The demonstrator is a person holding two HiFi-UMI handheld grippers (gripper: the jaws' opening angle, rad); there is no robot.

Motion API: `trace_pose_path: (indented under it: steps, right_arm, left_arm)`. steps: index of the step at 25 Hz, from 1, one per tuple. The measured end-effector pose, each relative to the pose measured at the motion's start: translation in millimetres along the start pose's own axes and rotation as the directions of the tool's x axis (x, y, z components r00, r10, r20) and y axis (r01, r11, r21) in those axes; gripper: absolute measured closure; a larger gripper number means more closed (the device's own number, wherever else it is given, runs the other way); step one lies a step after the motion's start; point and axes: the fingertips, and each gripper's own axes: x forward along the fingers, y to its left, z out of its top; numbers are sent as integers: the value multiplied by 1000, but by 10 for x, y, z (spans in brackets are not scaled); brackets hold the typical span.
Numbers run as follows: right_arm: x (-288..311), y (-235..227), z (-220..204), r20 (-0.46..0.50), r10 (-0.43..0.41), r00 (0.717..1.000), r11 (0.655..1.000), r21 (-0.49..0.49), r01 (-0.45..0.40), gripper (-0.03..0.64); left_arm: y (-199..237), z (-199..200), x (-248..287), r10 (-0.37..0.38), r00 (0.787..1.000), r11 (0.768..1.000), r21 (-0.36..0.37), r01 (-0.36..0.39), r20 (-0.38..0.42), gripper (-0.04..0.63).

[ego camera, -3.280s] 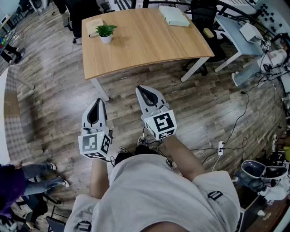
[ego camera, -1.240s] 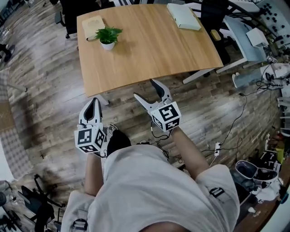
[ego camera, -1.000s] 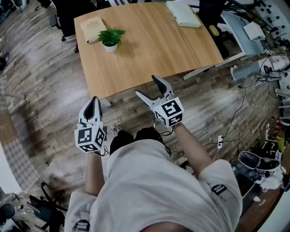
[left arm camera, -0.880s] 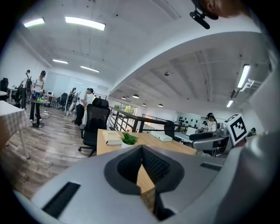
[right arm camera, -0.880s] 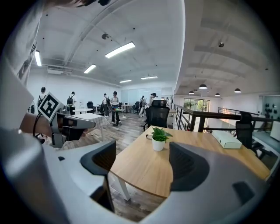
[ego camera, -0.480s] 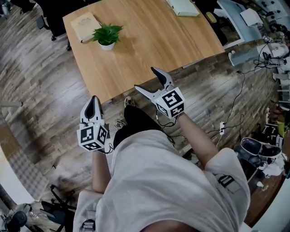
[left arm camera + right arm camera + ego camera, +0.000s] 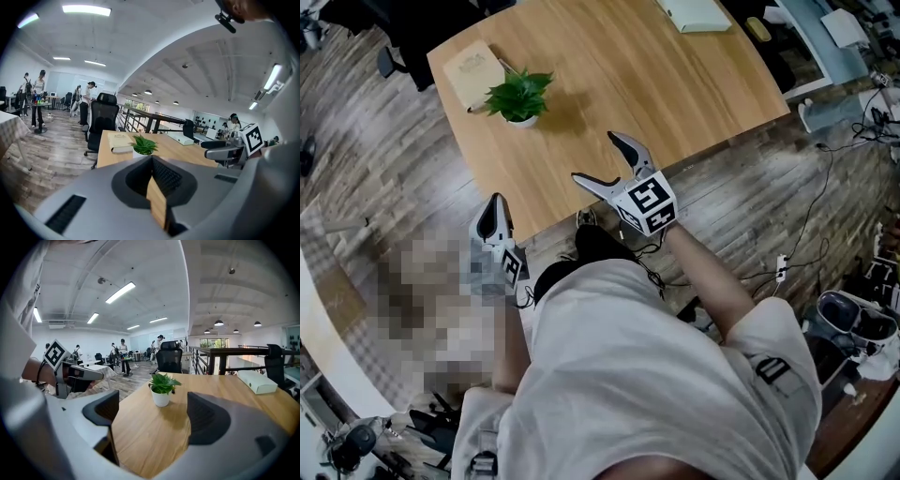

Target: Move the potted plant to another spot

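Small green potted plant in a white pot (image 7: 519,97) stands on the light wooden table (image 7: 675,84) beside a tan book (image 7: 472,73), well apart from both grippers. Right gripper (image 7: 594,157) is stretched forward over the near table edge; its jaws are spread, have just been opening, and have nothing between them. Left gripper (image 7: 495,202) sits just off that edge, jaws pressed together, empty.

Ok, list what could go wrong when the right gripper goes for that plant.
The right gripper, its jaws just opened wide with nothing between them, is well short of the potted plant. Risks: closing on the leaves instead of the small white pot could tip it, and the book lying close beside it could get knocked.
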Motion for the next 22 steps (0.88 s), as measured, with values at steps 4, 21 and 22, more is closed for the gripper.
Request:
trace_pose_path:
  steps: [4, 21, 22]
  right_arm:
    - [268, -160, -153, -16, 35, 999, 999, 10, -35, 155]
    - [1525, -284, -587, -113, 64, 992, 997, 58, -58, 123]
    - [1590, -288, -598, -117, 61, 991, 996, 65, -54, 122]
  left_arm:
    - [21, -58, 248, 20, 999, 1000, -3, -21, -37, 583]
    - [604, -437, 792, 39, 984, 997, -62, -50, -175, 583]
    - [642, -451, 814, 37, 983, 997, -61, -49, -182, 583]
